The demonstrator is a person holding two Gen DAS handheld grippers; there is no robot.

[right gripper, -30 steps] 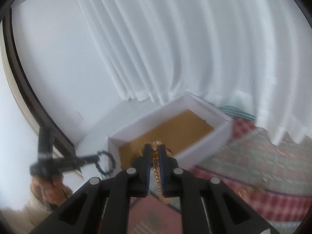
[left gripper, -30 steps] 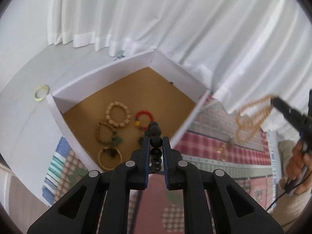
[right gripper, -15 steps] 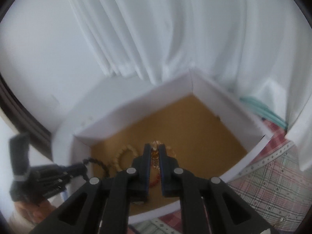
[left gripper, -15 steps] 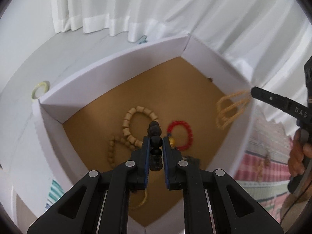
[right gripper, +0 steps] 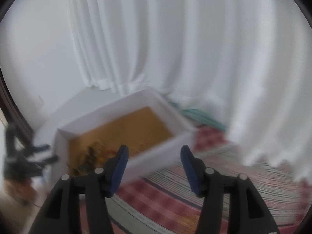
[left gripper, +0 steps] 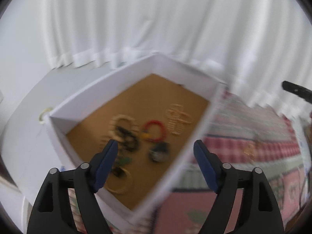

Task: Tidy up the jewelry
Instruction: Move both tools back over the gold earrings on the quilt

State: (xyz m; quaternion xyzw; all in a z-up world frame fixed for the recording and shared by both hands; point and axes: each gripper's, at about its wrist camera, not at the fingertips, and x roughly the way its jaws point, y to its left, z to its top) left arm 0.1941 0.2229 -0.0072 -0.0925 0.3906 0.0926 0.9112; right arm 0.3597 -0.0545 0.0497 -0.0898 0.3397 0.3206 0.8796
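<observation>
A white box (left gripper: 81, 99) with a brown floor holds several bracelets: a black bead bracelet (left gripper: 126, 138) lying on a cream bead one (left gripper: 124, 120), a red one (left gripper: 155, 129), a gold chain (left gripper: 178, 120) and a pale ring (left gripper: 120, 185). My left gripper (left gripper: 156, 150) is open and empty above the box's near side. My right gripper (right gripper: 154, 156) is open and empty above the box's (right gripper: 161, 148) near wall. The frames are blurred by motion.
A checked red and green cloth (left gripper: 253, 146) covers the table right of the box, with a small gold piece (left gripper: 249, 151) on it. A pale ring (left gripper: 43, 114) lies left of the box. White curtains (right gripper: 175, 39) hang behind.
Both grippers have opened and pulled back. The black bead bracelet and the gold chain now lie in the box.
</observation>
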